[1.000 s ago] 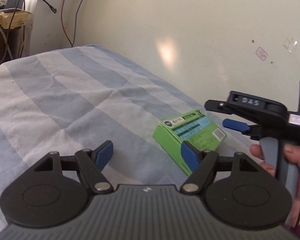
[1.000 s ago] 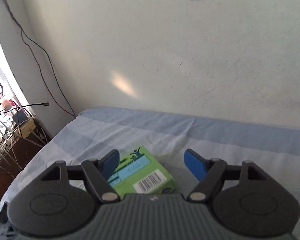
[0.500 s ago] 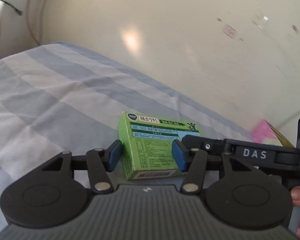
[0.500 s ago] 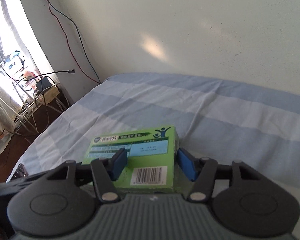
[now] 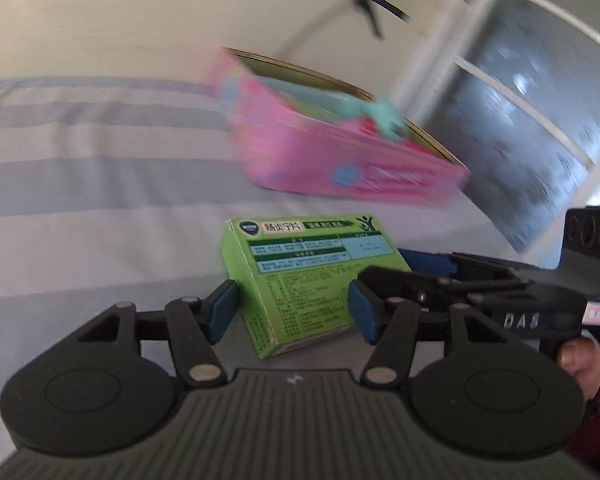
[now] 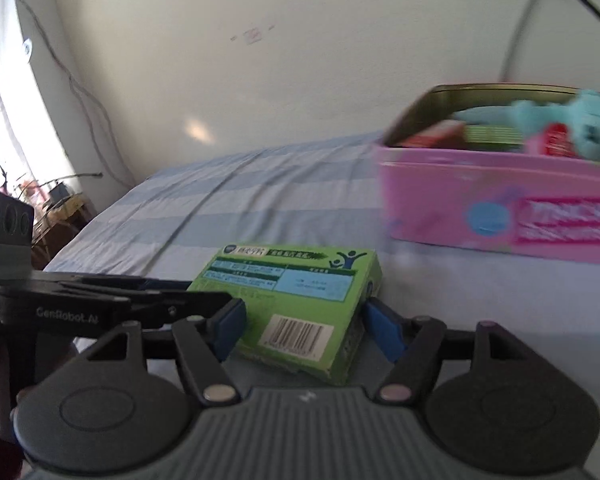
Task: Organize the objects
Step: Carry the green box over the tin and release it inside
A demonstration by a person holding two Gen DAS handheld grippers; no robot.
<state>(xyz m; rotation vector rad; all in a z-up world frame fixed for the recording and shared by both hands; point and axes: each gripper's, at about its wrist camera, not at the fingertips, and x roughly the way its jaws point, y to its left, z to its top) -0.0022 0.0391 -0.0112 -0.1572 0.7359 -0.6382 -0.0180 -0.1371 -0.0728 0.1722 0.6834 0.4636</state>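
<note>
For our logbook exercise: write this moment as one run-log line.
left claw: shut on green cardboard box | right claw: shut on it | pink tin: open, beyond

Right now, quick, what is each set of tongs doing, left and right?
Left tongs: closed on the green cardboard medicine box.
Right tongs: closed on the same box, from its other end.

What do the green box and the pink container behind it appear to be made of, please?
The green box looks like thin printed cardboard with a slightly glossy finish: sharp folded edges, a barcode and printed text panels. The pink container is probably a printed metal tin, since its inner wall shows a gold, metallic sheen, though motion blur leaves this uncertain.
</note>
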